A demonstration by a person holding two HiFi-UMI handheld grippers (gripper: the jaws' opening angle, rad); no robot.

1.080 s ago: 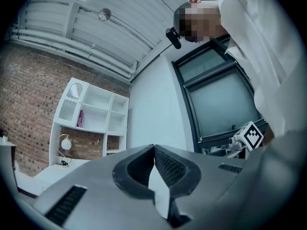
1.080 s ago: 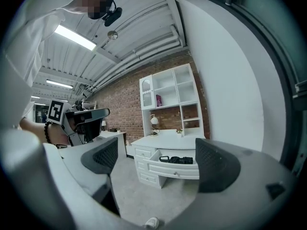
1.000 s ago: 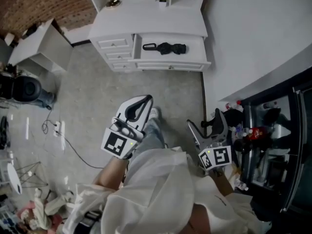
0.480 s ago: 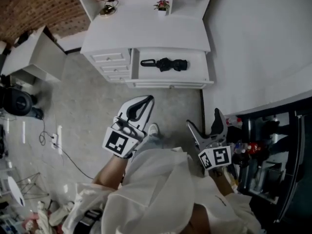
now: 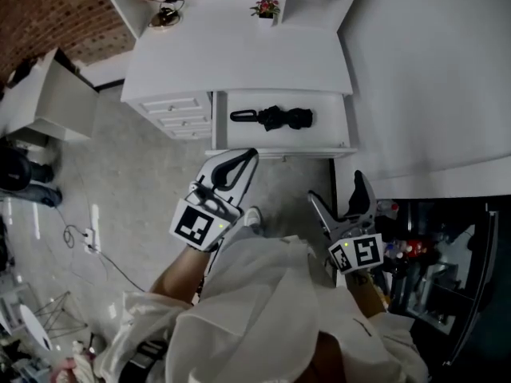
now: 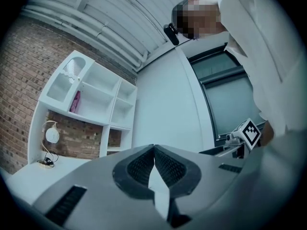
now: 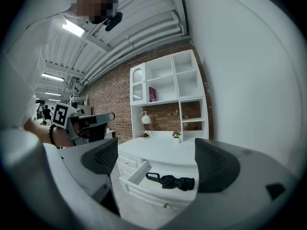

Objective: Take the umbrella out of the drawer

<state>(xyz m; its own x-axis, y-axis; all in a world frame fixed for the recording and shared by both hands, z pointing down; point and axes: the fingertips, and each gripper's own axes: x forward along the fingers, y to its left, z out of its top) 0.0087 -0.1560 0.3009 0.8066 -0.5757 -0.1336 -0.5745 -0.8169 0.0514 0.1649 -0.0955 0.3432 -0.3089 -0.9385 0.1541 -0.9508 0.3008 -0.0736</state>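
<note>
A folded black umbrella lies across the middle of an open white drawer, its loop handle toward the drawer's left edge. Both grippers hover in front of the drawer, well apart from it. The left gripper has its jaws pressed together and empty. The right gripper has its jaws spread wide, holding nothing.
</note>
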